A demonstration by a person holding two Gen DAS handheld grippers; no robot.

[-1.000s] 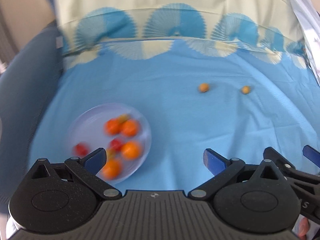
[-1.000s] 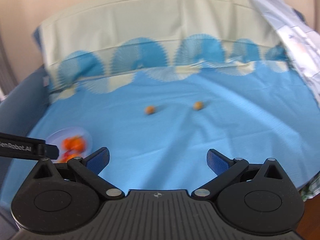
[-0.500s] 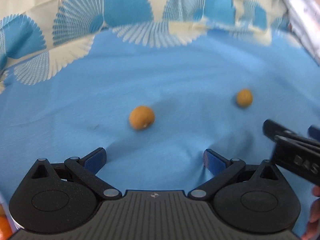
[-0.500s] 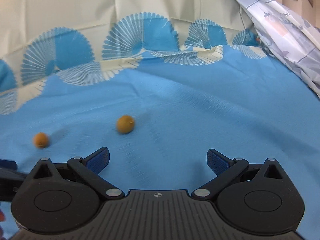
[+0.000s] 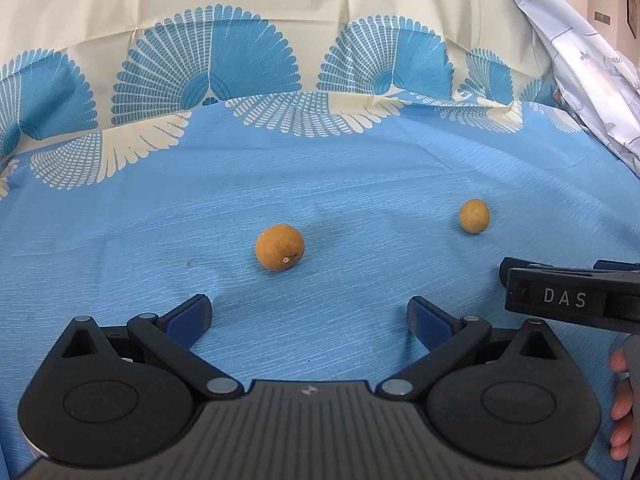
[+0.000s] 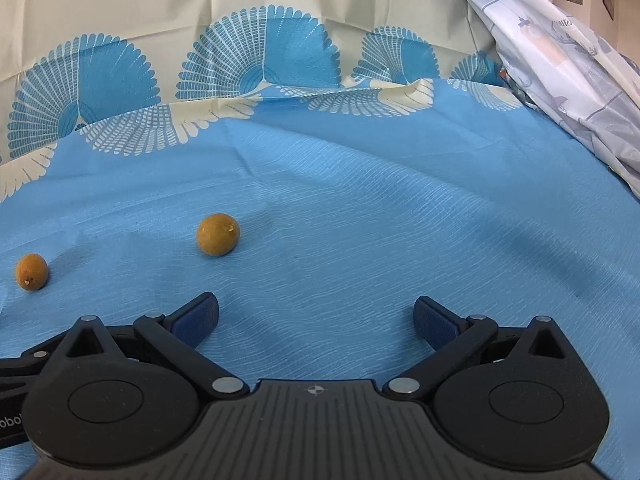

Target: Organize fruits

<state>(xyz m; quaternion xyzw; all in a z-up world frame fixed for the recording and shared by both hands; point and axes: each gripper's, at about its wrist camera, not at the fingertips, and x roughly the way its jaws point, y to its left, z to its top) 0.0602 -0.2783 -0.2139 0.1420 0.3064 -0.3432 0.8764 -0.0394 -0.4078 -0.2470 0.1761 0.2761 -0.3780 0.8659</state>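
1. Both views are bright, with even, soft daylight and no harsh glare on the blue cloth [image 5: 360, 184].
2. Focus is sharp throughout; the weave of the cloth and the skin of the near fruit [image 5: 279, 247] read clearly, with no motion blur.
3. Soft shadows fall to the right of each fruit, so the light comes from the left.
4. A broad, faint shadow darkens the cloth at the right in the right wrist view.
5. Fisheye distortion bends the patterned border [image 6: 256, 92] into an arc, and the frame corners go dark.
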